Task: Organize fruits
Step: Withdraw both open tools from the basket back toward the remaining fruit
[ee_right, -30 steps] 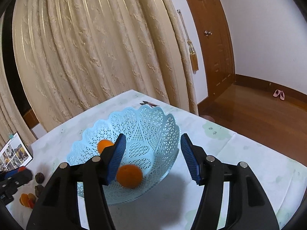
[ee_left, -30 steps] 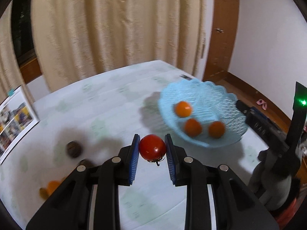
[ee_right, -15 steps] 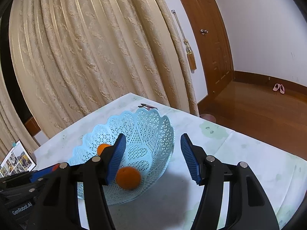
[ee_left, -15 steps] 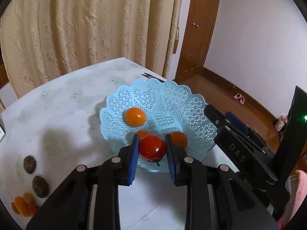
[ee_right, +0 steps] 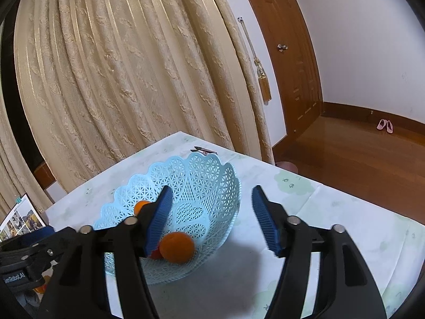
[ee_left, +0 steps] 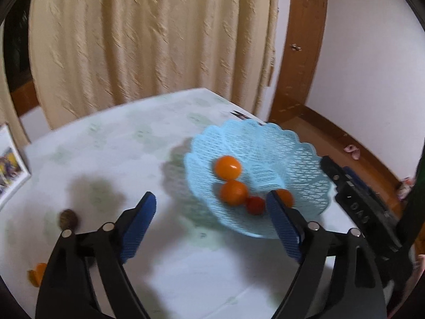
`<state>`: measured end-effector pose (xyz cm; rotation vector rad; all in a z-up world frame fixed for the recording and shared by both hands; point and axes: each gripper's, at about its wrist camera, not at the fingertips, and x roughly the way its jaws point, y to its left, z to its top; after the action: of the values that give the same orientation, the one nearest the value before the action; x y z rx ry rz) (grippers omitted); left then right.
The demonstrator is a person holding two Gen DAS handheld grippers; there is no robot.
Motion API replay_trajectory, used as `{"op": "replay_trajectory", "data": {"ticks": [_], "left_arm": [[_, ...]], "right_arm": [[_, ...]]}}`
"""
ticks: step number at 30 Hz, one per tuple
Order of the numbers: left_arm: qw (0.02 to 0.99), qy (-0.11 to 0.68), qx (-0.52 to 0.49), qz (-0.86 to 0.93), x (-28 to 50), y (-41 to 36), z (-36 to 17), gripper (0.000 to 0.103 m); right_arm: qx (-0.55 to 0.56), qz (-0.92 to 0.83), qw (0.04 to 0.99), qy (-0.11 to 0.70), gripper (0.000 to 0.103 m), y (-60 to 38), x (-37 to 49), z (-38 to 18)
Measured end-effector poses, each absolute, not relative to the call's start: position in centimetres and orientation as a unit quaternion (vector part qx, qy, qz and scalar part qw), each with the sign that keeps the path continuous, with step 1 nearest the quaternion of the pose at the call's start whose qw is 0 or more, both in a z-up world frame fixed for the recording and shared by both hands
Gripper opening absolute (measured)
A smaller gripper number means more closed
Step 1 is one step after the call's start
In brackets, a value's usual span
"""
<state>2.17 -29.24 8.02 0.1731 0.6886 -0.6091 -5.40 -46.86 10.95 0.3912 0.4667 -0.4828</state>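
A light blue lattice basket (ee_left: 297, 146) stands on the white table and holds three orange fruits, such as this orange fruit (ee_left: 228, 167), and a red tomato (ee_left: 255, 205). My left gripper (ee_left: 211, 223) is open and empty, above the table just left of the basket. In the right wrist view the basket (ee_right: 212, 180) lies between and behind the fingers of my right gripper (ee_right: 209, 219), which is open and empty. An orange fruit (ee_right: 176, 247) shows in the basket, with the tomato (ee_right: 155, 254) mostly hidden behind it.
A brown round fruit (ee_left: 68, 219) and small orange fruits (ee_left: 37, 272) lie on the table at the left. A photo frame (ee_left: 10, 167) stands at the table's left edge. Curtains hang behind the table. The right gripper's body (ee_left: 366, 212) sits right of the basket.
My left gripper opened and let go of the red tomato, which now lies in the basket. The left gripper has pulled back to the left. The right gripper has hardly moved.
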Motion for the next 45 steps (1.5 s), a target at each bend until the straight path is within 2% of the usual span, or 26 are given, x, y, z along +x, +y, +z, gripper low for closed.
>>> {"op": "replay_trajectory", "data": {"ticks": [4,21,32,45], "left_arm": [[0.901,0.325,0.093,-0.272,2.0,-27.9,8.2,0.089],[0.928,0.321,0.078,-0.169,2.5,-17.0,8.2,0.089],[0.929,0.355,0.055,-0.086,3.5,-8.1,5.5,0.089],[0.919,0.389,0.045,-0.044,3.4,-2.2,2.3,0.089]], "right_arm": [[0.180,-0.236,0.929,0.220,0.067,-46.5,-5.5,11.2],[0.136,-0.233,0.936,0.228,0.067,-44.4,-5.1,11.3],[0.120,-0.173,0.945,0.250,0.072,-40.3,-4.4,11.7],[0.107,-0.080,0.949,0.285,0.073,-34.1,-2.6,11.8]]}}
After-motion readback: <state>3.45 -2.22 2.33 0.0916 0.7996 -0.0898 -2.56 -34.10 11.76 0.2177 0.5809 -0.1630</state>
